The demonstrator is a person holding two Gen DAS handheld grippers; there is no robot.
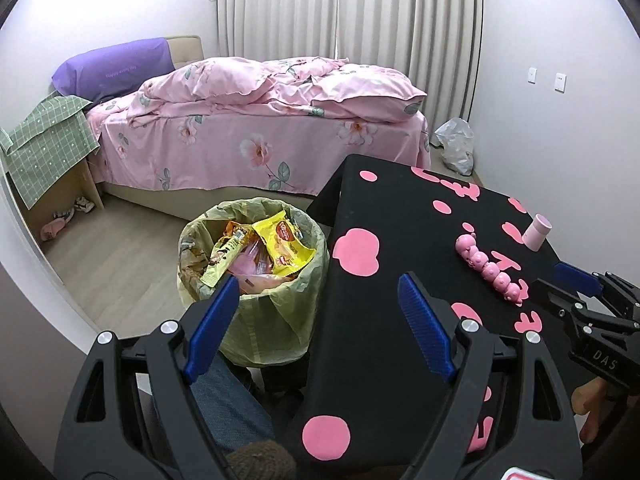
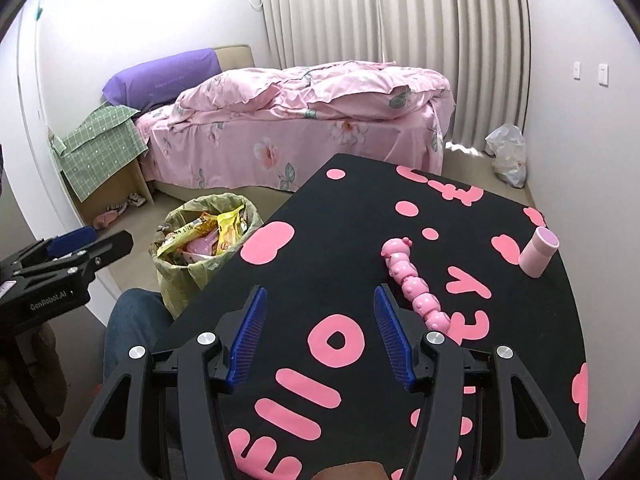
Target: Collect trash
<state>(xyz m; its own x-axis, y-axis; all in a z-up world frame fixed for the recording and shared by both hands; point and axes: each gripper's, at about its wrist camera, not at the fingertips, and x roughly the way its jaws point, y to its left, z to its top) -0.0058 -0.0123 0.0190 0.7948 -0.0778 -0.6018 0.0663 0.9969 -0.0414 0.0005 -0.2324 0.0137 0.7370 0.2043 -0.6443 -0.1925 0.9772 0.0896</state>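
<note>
The left gripper is spread wide with nothing between its blue pads, one pad hanging above the trash bin and the other above the edge of the black table with pink shapes. From the left wrist view, the bin stands on the floor just beside the table's left edge, lined with a yellowish bag and filled with wrappers, a yellow snack packet lying on top. On the table sit a pink segmented caterpillar toy and, near it toward the far right edge, a tilted pink cup. The right gripper enters from the right over the table; whether it is open cannot be told from here. Behind stand a bed with pink floral bedding and a white plastic bag in the corner. In the right wrist view, the right gripper is open wide and empty, hovering above the table, just left of the caterpillar toy. The cup lies farther right. The bin sits beside the table's left edge, packet visible, with the left gripper at the far left.
</note>
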